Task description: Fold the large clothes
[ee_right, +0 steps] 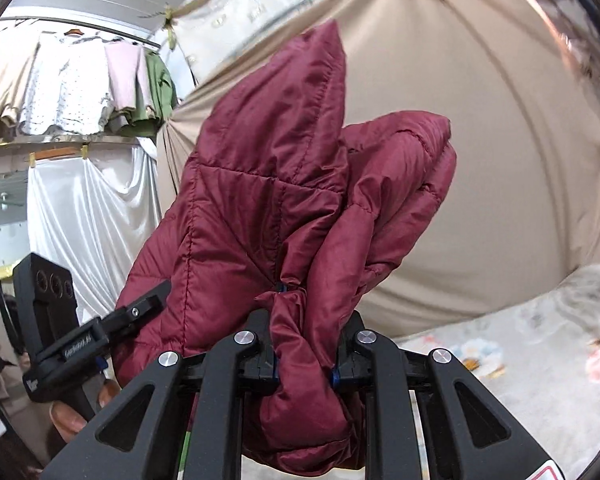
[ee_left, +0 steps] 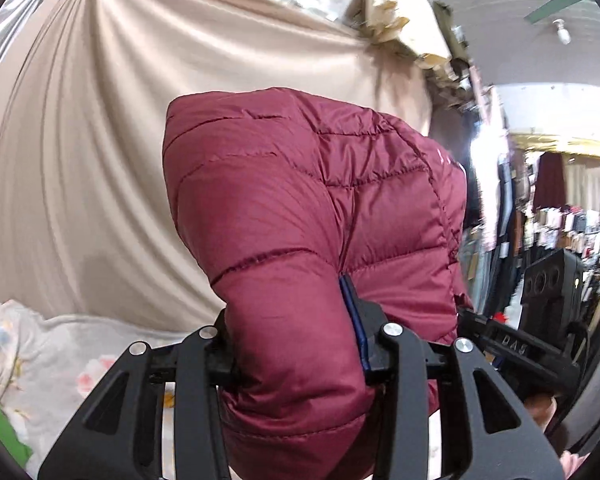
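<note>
While bulging over both sets of fingertips, maroon puffer jacket (ee_left: 308, 216) clamped in left gripper (ee_left: 296, 354) and right gripper (ee_right: 304, 364).

One maroon quilted jacket (ee_left: 312, 216), seen in both wrist views. Two black grippers: the left gripper (ee_left: 296, 344) and the right gripper (ee_right: 304, 354), each with two jaws, so four jaws in total, and four silver screws on the front of each one. One beige cloth backdrop (ee_left: 100, 152). One floral sheet (ee_right: 520, 360) below. One white satin drape (ee_right: 92, 216). One rail of hanging garments (ee_right: 80, 84), about five pieces countable, the exact number not clear. One green ceiling fan blade (ee_left: 556, 4).
</note>
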Motion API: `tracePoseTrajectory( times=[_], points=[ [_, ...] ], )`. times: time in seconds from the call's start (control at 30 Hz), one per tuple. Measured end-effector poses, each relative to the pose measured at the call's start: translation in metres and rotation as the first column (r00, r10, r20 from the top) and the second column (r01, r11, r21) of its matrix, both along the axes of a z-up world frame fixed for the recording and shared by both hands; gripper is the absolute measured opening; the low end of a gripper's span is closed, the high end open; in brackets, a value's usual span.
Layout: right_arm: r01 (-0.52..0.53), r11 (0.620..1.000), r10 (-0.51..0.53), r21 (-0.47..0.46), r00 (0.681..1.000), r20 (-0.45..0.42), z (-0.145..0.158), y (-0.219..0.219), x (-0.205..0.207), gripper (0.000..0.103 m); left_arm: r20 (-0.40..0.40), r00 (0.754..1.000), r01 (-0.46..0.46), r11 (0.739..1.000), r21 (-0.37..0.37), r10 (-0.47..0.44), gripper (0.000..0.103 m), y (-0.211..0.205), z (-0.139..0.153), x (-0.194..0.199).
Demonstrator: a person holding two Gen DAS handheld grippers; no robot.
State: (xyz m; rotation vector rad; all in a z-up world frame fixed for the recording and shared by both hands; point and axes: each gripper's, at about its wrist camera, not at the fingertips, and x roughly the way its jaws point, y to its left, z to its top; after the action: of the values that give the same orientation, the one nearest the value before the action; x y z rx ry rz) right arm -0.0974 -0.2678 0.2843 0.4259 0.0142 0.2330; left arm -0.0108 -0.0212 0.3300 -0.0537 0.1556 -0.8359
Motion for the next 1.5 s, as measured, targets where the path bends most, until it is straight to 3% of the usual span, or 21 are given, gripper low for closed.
tracePoseTrajectory(
  times=[0.13,0.3,0.43,0.6,0.63,0.7,0.77,0.87,0.97,1.03,1.1,1.13,1.23,1.3,1.37,1.5],
  points=[
    [-0.045,0.997,0.053,0.062,0.990,-0.130,-0.035,0.011,0.071,0.018,-0.107,0.993,-0.038,0.999,0.036,0.042,0.038,0.007,-0.041,0.067],
    [-0.033,0.992,0.075,0.123,0.933,-0.351,-0.133,0.022,0.172,0.018,-0.258,0.959,-0.077,0.983,0.167,0.119,0.038,-0.005,-0.143,0.161],
    [-0.001,0.990,0.069,0.139,0.870,-0.487,-0.213,0.033,0.233,0.018,-0.400,0.904,-0.068,0.975,0.214,0.151,0.038,-0.008,-0.238,0.220],
    [0.033,0.985,0.084,0.168,0.759,-0.645,-0.332,0.035,0.266,0.018,-0.540,0.817,-0.059,0.960,0.275,0.205,0.038,-0.001,-0.352,0.262],
    [0.042,0.985,0.086,0.168,0.724,-0.685,-0.358,0.038,0.271,0.020,-0.555,0.798,-0.072,0.952,0.298,0.234,0.039,0.011,-0.372,0.264],
    [0.067,0.985,0.069,0.159,0.692,-0.719,-0.388,0.037,0.272,0.028,-0.578,0.775,-0.115,0.957,0.268,0.255,0.047,0.035,-0.406,0.265],
    [0.094,0.977,0.076,0.192,0.684,-0.725,-0.405,0.031,0.264,0.040,-0.591,0.764,-0.142,0.961,0.237,0.259,0.055,0.048,-0.412,0.262],
    [0.152,0.958,0.080,0.244,0.675,-0.733,-0.406,0.016,0.247,0.042,-0.566,0.771,-0.166,0.950,0.265,0.292,0.055,0.060,-0.394,0.246],
    [0.190,0.980,-0.077,0.064,0.652,-0.754,-0.363,0.021,0.221,0.042,-0.507,0.780,-0.229,0.921,0.315,0.367,0.061,0.076,-0.356,0.221],
    [0.155,0.987,-0.131,-0.034,0.672,-0.729,-0.333,0.036,0.207,0.026,-0.493,0.782,-0.223,0.910,0.351,0.381,0.060,0.076,-0.336,0.201],
    [0.086,0.994,-0.111,-0.072,0.690,-0.715,-0.316,0.052,0.206,0.003,-0.477,0.793,-0.219,0.907,0.358,0.380,0.060,0.066,-0.320,0.182],
    [0.045,0.995,-0.095,-0.090,0.698,-0.710,-0.312,0.065,0.207,0.001,-0.483,0.788,-0.206,0.902,0.379,0.383,0.058,0.055,-0.319,0.175],
    [-0.036,0.986,-0.094,-0.165,0.694,-0.714,-0.314,0.094,0.216,0.001,-0.538,0.744,-0.175,0.893,0.416,0.396,0.046,0.039,-0.340,0.176],
    [-0.069,0.973,-0.121,-0.220,0.661,-0.741,-0.330,0.109,0.224,0.001,-0.578,0.681,-0.163,0.862,0.480,0.451,0.036,0.032,-0.369,0.182],
    [-0.074,0.970,-0.140,-0.233,0.613,-0.777,-0.354,0.109,0.230,0.001,-0.605,0.627,-0.170,0.844,0.509,0.491,0.035,0.035,-0.391,0.188],
    [-0.069,0.979,-0.124,-0.194,0.552,-0.825,-0.384,0.102,0.230,0.000,-0.614,0.590,-0.156,0.819,0.552,0.525,0.033,0.037,-0.416,0.190]
  ],
)
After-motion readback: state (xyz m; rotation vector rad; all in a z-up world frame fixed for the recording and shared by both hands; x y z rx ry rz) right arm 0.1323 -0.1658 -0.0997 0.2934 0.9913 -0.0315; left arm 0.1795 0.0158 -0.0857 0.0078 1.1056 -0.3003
